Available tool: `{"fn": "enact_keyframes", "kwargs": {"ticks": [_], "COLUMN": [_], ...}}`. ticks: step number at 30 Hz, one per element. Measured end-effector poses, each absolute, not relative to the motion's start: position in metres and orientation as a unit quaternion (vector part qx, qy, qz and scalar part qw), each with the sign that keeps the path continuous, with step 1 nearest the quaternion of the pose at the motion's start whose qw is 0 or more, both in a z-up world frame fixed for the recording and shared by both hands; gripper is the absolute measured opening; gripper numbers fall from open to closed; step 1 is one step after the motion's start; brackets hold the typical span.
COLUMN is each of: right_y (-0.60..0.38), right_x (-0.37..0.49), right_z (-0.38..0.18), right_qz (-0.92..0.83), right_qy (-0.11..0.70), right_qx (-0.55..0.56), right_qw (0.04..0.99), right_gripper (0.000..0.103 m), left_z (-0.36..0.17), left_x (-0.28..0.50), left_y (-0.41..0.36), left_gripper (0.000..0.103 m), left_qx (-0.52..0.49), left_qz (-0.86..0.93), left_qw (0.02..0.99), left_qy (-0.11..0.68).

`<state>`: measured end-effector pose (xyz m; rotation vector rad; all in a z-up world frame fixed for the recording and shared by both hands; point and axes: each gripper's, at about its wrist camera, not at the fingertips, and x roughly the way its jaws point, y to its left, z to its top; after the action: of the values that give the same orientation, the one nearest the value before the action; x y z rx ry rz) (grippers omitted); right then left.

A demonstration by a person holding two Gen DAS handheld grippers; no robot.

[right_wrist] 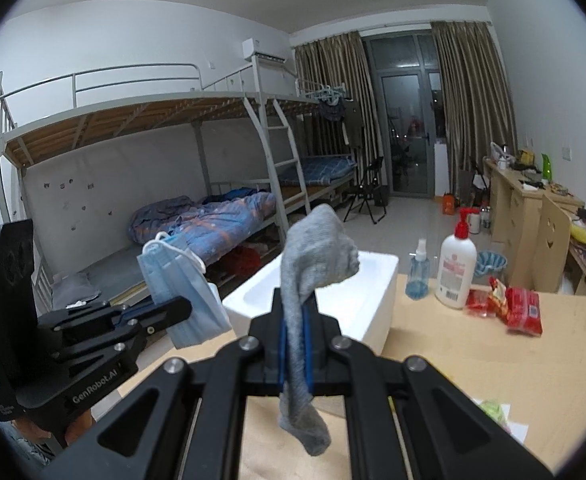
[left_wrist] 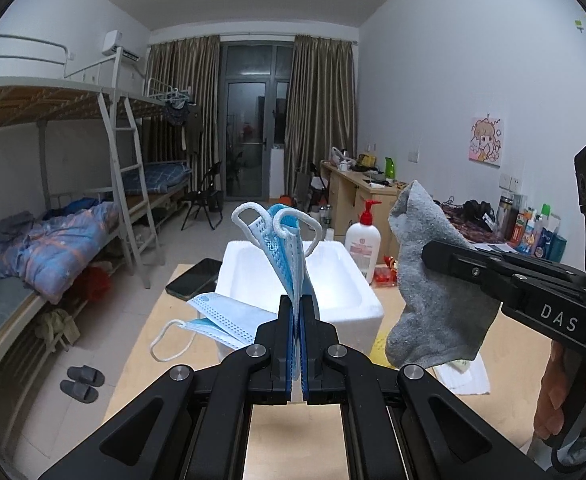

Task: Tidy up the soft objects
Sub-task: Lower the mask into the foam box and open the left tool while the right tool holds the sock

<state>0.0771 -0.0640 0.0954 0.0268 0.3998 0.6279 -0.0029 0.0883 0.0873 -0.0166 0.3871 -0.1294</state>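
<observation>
I hold the left gripper [left_wrist: 297, 320] clamped on 2 pale blue pleated face masks [left_wrist: 281, 248] and the right gripper [right_wrist: 295, 320] clamped on a limp grey sock [right_wrist: 313, 256], both above the white foam box [left_wrist: 345, 280]; either may snag or slip.

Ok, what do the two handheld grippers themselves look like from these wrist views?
Both are matte black scissor-linkage grippers with silver round pivot bolts and blue pads inside the fingers. The left gripper has white "GenRobot.AI" lettering on its body in the right wrist view. The right gripper shows white letters "DAS" and a pistol-style handle in the left wrist view. No cables visible.
</observation>
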Motion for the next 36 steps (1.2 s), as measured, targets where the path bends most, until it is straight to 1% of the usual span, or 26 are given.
{"fn": "enact_keyframes", "kwargs": {"ticks": [13, 27, 36], "right_y": [-0.055, -0.046, -0.057], "right_x": [0.112, 0.132, 0.141], "right_z": [0.109, 0.114, 0.112], "right_qz": [0.309, 0.308, 0.294], "right_qy": [0.188, 0.186, 0.19], "right_qx": [0.018, 0.005, 0.013], "right_qw": [0.932, 0.933, 0.936], "right_gripper": [0.009, 0.009, 0.009], "left_z": [0.099, 0.09, 0.074], "left_x": [0.033, 0.105, 0.142], "left_y": [0.088, 0.082, 0.073], "left_gripper": [0.002, 0.002, 0.002], "left_qx": [-0.002, -0.018, -0.022], "left_qz": [-0.064, -0.075, -0.087], "left_qw": [0.98, 0.963, 0.949], "left_qy": [0.191, 0.26, 0.301]}}
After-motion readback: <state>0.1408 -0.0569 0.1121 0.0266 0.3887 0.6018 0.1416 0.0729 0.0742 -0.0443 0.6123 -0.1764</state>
